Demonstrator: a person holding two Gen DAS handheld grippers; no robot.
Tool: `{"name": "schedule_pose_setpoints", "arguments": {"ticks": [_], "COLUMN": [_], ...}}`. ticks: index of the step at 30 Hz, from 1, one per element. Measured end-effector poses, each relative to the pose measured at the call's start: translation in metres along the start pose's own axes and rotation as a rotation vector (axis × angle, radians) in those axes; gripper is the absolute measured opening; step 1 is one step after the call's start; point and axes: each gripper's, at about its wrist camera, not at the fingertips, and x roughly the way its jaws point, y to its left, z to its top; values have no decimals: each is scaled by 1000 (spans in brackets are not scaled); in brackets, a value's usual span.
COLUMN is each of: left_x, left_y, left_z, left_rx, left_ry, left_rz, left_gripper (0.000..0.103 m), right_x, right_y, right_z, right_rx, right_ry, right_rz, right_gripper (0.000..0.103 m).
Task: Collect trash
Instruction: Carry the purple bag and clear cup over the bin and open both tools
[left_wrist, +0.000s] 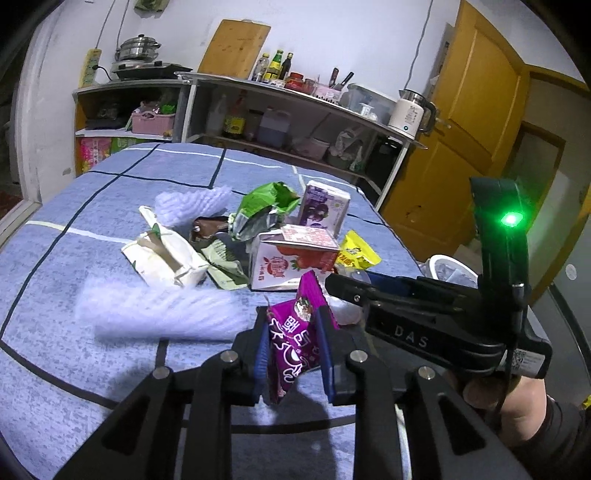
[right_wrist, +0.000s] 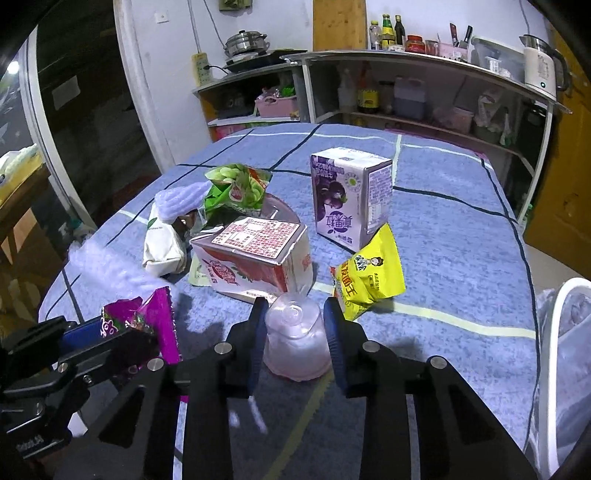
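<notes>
My left gripper is shut on a purple snack wrapper, held just above the blue cloth; the wrapper also shows in the right wrist view. My right gripper is shut on a clear plastic cup that lies upside down. Behind them lies a pile of trash: a red strawberry carton, a purple carton standing upright, a yellow snack bag, a green snack bag, a white paper pack and white foam netting.
The table has a blue checked cloth. A white bin with a liner stands at the right edge. Metal shelves with bottles, a kettle and a pot stand behind. A yellow door is at the right.
</notes>
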Motion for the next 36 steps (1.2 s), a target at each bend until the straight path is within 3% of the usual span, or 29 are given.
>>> {"name": "schedule_pose_setpoints", "arguments": {"ticks": [10,18,36], "left_x": [-6,5,75], "left_y": [-17,-46,-186], "left_z": [1,5,29], "left_rx": [25,64,282], "left_ry": [-2,26,86], "left_rz": [-4,-27,-233], "left_gripper": [25,25,25], "right_x": [-31,-71,-153], "right_y": [-13,-42,-169], "right_z": [-12,-28,-78], "right_rx": [34,96,323], "right_ry": [-25,-68,-142], "right_rz": [4,-46,-294], "right_gripper": [32,32,32]}}
